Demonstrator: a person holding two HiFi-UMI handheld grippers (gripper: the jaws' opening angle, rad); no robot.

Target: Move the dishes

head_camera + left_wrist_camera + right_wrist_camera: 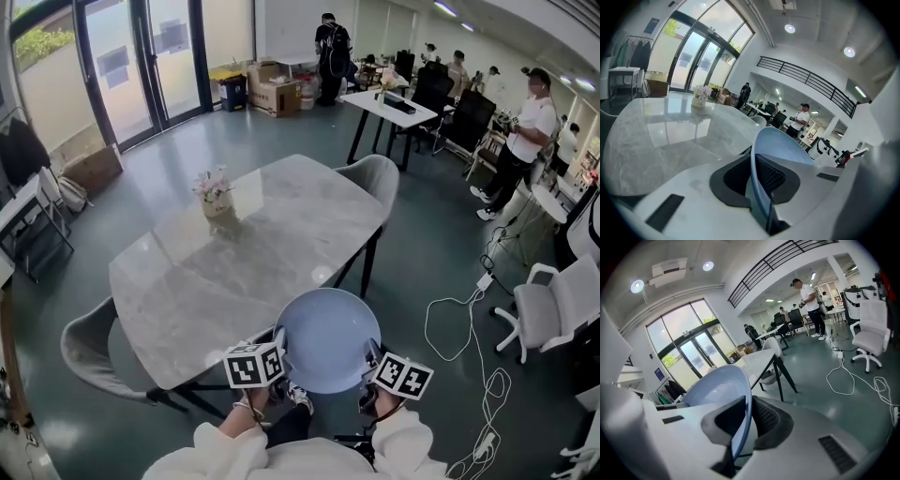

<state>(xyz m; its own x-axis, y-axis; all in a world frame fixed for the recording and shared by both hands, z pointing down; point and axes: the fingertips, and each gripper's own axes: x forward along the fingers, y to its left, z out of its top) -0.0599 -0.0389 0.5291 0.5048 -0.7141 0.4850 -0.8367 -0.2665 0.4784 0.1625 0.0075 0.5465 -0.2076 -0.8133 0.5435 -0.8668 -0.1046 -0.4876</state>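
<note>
Open office, grey marble bench [187, 281], small flower vase [215, 199] far left. At near bench edge hangs pale blue round plate [328, 339], left gripper [758, 185] and right gripper [739, 425] jaws clamped on opposite rims. Risk: shallow rim holds; uneven lowering could tilt plate, slip.

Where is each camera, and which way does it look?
Head view: on the person's head, looking steeply down at the table and blue plate; white sleeves, left gripper and right gripper show.
Left gripper view: on the left gripper, looking along its jaws across the table; they clamp the plate's rim.
Right gripper view: on the right gripper, facing the office floor; its jaws clamp the rim too.
All share the plate.
</note>
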